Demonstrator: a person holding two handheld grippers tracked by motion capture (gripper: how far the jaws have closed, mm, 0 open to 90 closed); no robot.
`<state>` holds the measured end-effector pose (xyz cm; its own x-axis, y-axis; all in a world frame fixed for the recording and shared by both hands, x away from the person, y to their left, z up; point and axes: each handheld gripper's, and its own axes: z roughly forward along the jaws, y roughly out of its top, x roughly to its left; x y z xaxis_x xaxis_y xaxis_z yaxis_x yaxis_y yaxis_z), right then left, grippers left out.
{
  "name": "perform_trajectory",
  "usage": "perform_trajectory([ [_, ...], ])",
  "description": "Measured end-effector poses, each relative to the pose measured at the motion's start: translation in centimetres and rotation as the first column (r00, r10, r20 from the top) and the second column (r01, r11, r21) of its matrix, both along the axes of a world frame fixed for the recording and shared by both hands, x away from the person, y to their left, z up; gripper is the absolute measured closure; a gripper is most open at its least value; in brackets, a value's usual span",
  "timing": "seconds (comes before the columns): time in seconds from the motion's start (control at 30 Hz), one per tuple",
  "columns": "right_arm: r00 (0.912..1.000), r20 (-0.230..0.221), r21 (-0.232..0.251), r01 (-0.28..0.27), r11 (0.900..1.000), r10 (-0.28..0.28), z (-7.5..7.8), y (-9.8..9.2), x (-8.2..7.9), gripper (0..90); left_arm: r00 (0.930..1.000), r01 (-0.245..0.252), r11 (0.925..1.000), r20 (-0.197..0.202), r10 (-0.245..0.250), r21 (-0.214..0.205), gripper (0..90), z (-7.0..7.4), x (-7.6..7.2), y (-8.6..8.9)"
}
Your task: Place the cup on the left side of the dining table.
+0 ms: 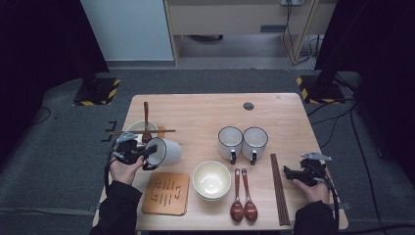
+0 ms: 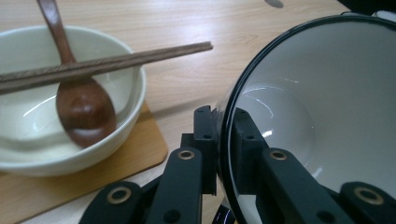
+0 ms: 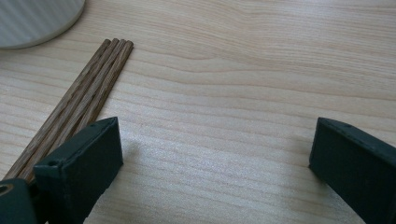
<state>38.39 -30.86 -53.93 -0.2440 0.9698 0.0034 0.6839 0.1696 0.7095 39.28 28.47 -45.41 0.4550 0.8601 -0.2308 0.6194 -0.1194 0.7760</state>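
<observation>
Here the left gripper [image 1: 139,155] is clamped on the rim of a white enamel mug with a thin black lip [image 1: 164,152]; in the left gripper view one jaw sits outside the wall and the other inside the mouth of the mug [image 2: 317,116], which lies tipped on its side, mouth toward the hand, base pointing right across the light wooden table [image 1: 205,110]. Just in front of the person, below the mug, lies a bare wooden placemat with dark markings [image 1: 167,193], and that open mat looks like the likeliest spot for it, so the mug's long axis would need turning upright before it goes down. Right of the mat stand a cream bowl [image 1: 211,179], two dark wooden spoons [image 1: 242,198] and a bundle of brown chopsticks [image 1: 279,188]. The right gripper [image 1: 293,175] rests low by the table's right edge, jaws spread wide over bare wood with nothing between them. Farther off, behind the mug, a second cream bowl [image 2: 70,140] on its own mat carries a spoon and chopsticks across its rim, close enough to be knocked. Two more white mugs [image 1: 243,142] stand mid-table; the far half is open.
</observation>
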Motion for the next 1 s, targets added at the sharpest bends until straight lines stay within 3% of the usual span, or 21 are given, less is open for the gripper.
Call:
perform_trajectory([
  [0.57,1.0,0.0,0.0,0.001,1.0,-0.001,0.0,0.0,0.0,2.7,0.997,-0.015,0.9974,-0.075,0.02,0.07,82.1,-2.0,0.7,0.8],
  [0.67,1.0,0.0,0.0,0.001,1.0,-0.001,0.0,0.0,0.0,2.7,0.9968,-0.013,0.9949,-0.077,0.021,0.1,82.0,-2.1,0.7,0.6],
  [1.0,1.0,0.001,-0.001,0.003,1.0,-0.003,0.0,0.0,0.0,2.6,0.9955,-0.019,0.9953,-0.091,0.028,0.095,81.6,-2.4,1.0,0.7],
])
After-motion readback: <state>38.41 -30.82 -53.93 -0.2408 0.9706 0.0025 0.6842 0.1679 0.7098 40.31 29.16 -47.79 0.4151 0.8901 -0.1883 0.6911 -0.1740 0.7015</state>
